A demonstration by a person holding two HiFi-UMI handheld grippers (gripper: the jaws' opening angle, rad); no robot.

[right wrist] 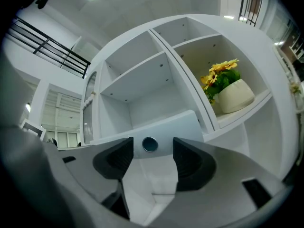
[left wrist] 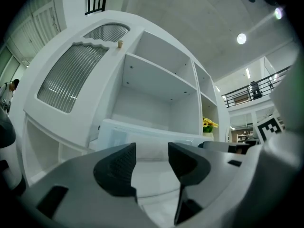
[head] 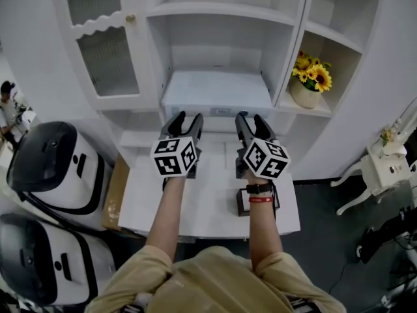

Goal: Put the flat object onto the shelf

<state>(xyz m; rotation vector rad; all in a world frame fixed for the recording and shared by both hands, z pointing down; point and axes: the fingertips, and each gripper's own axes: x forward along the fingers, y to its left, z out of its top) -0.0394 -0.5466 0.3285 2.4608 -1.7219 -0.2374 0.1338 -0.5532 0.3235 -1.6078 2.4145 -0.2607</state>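
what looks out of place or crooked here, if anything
Nothing spilled or damaged. The flat white object lies square in the middle bay of the shelf, its front seemingly jutting past the edge. The sunflower pot stands upright.

Dark thing (head: 242, 207) on table (head: 208, 197), 5 o'clock of centre, sat half hidden under right forearm (head: 264, 230). Person (head: 6, 106) at 9 o'clock was cut by edge. Label (head: 221, 111) on flat object (head: 215, 90) was too small to read.
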